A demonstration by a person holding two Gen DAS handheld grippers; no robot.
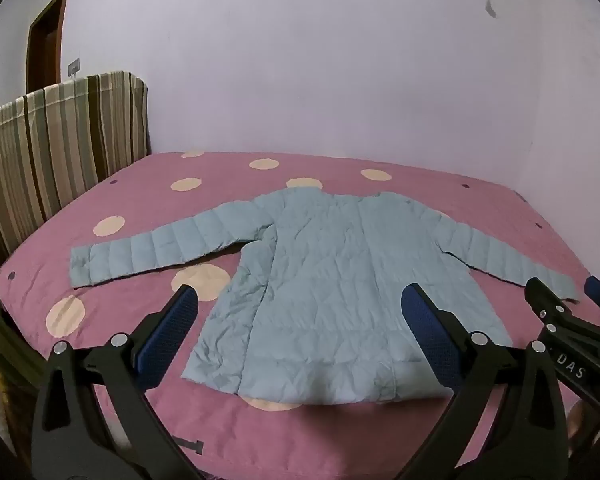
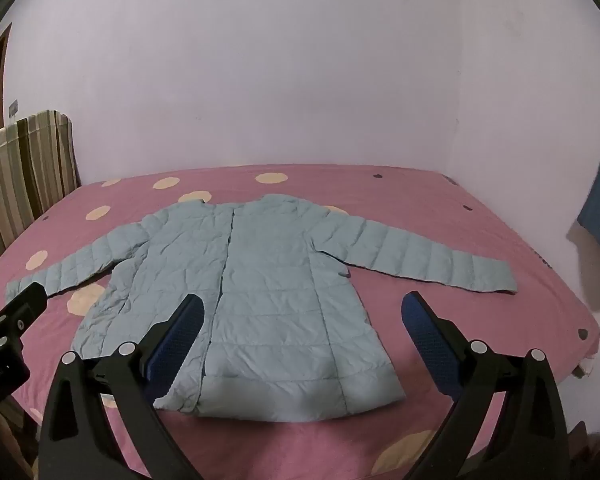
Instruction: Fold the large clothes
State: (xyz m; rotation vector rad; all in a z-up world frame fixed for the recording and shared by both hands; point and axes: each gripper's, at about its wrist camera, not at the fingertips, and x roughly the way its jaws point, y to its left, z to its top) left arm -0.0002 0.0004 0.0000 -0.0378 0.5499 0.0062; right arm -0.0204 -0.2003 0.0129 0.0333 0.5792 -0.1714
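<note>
A light blue quilted jacket [image 1: 332,280] lies flat on the pink bed, front up, collar toward the far wall, both sleeves spread out to the sides. It also shows in the right wrist view [image 2: 268,288]. My left gripper [image 1: 300,300] is open and empty, held above the jacket's hem. My right gripper [image 2: 300,308] is open and empty, above the hem's right half. The right gripper also shows in the left wrist view [image 1: 568,292] near the right sleeve's cuff. One finger of the left gripper [image 2: 20,300] shows at the left of the right wrist view.
The bed [image 1: 260,440] has a pink sheet with cream dots. A striped headboard cover [image 1: 60,140] stands at the left. A pale wall [image 1: 320,60] runs behind the bed. A brown door [image 1: 46,40] is at far left. The bed's right edge [image 2: 580,320] drops off.
</note>
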